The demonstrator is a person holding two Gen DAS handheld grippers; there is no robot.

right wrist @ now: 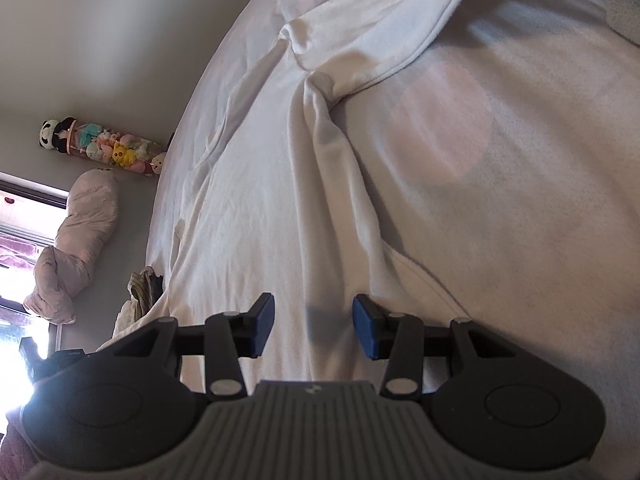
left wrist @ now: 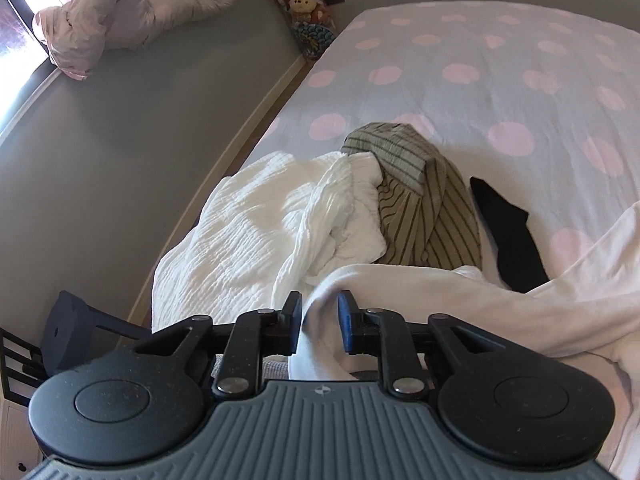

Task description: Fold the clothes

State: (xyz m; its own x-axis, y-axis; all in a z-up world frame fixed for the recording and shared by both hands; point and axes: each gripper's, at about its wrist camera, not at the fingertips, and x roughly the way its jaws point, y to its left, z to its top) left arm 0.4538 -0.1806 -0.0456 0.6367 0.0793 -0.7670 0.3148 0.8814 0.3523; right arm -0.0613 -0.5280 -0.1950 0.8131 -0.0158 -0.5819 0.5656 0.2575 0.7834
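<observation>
I had the white garment (left wrist: 500,304) lying spread on the dotted bed (left wrist: 480,80), just in front of the pile of white, striped and black clothes (left wrist: 420,208), and I judged the step to be laying it flat before the first fold. My left gripper (left wrist: 319,314) had its fingers parted around a bunched fold of that garment, not pressing it. My right gripper (right wrist: 314,324) hovered over the garment's flat part, fingers spread and empty; next I would need fresh grips on an edge.
</observation>
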